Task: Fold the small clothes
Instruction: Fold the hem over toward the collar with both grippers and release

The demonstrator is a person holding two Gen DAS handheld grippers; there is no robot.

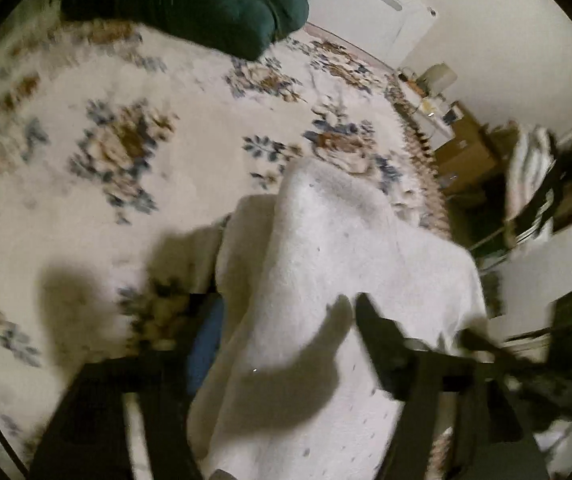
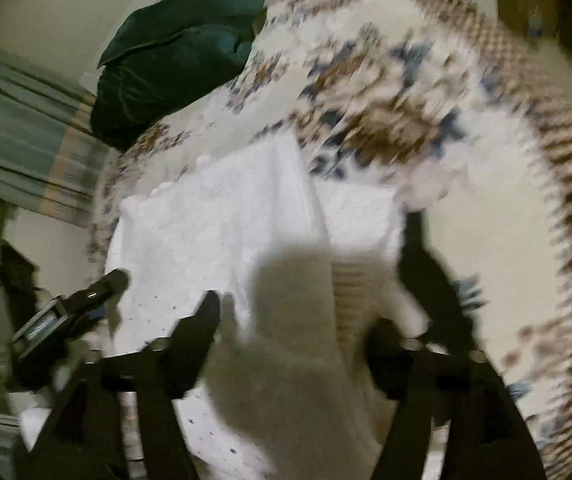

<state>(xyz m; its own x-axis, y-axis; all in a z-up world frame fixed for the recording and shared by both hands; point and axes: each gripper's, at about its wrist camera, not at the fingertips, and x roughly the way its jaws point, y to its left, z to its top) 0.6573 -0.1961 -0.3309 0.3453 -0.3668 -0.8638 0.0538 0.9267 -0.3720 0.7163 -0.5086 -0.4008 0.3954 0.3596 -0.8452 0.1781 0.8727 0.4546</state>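
I am holding the small white knitted garment with tiny dark flecks [image 1: 326, 280] up above the floral cream bedspread with a brown patterned border [image 1: 105, 140], with one hand-held gripper on each side of it. My left hand-held gripper [image 1: 286, 320] is sitting with the cloth draped between its black fingers [image 1: 378, 340]; the blur is too heavy for me to tell whether they are pinching it. In the right wrist view my right hand-held gripper [image 2: 314, 320] is standing fairly wide, cloth hanging through the gap, and again I cannot tell if it is gripping.

What I am worrying about: the garment is bunching into a thick hanging fold rather than lying flat, so if either grip is shallow the cloth could be slipping out and dropping in a heap on the bed. Moving this fast, I could also be laying the fold crooked, with edges not meeting.

Counting: one white garment, two hand-held grippers, one bedspread, and one dark green bundled cloth [image 1: 189, 0] lying at the far side of the bed, well apart from my work.
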